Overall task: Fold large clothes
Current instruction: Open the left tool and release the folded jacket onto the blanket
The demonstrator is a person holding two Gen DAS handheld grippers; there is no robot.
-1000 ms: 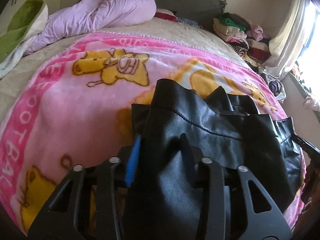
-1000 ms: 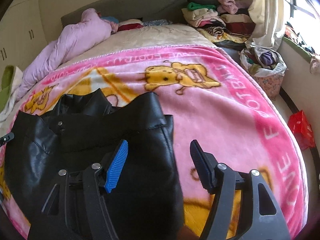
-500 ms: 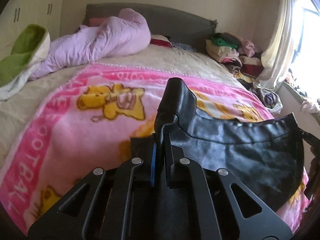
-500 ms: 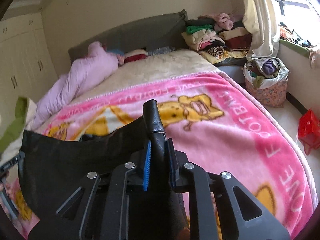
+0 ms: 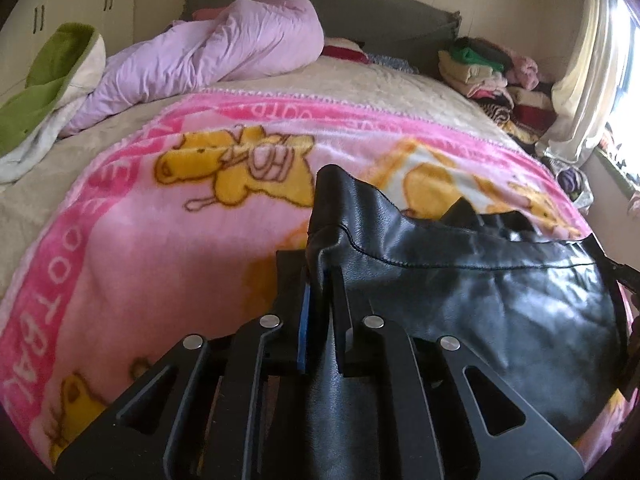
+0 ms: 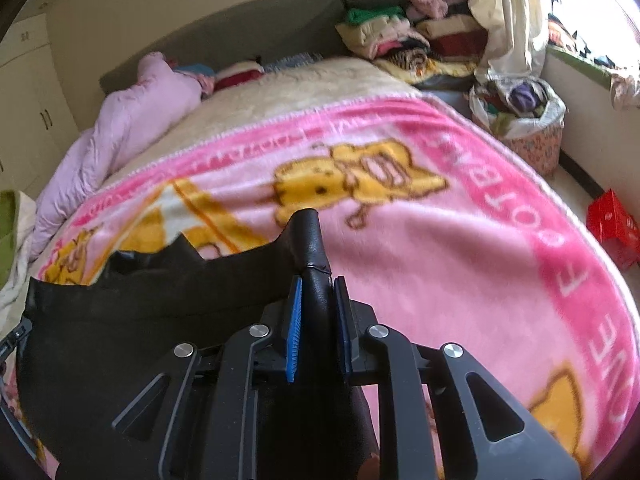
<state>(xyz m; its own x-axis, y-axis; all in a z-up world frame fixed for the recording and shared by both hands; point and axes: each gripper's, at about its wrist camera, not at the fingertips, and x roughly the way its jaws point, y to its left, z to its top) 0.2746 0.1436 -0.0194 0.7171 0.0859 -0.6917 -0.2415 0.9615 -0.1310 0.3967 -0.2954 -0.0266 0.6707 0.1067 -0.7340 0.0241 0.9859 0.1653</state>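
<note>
A black leather jacket (image 5: 472, 292) hangs stretched between my two grippers above a pink cartoon blanket (image 5: 168, 240) on the bed. My left gripper (image 5: 320, 280) is shut on the jacket's left hem corner. My right gripper (image 6: 316, 284) is shut on the other corner of the jacket (image 6: 132, 340), which sags to the left in the right wrist view. A stitched hem runs between the two held corners. The jacket's lower part is hidden behind the grippers.
A lilac duvet (image 5: 208, 52) and a green-and-white cover (image 5: 44, 84) lie at the bed's head and left. Folded clothes (image 6: 404, 36) are stacked at the far right. A basket of laundry (image 6: 524, 120) and a red box (image 6: 612, 228) stand on the floor.
Both grippers closed on the jacket's hem corners and lifted it off the blanket. Since half a second ago, both views have tilted down toward the bed.
</note>
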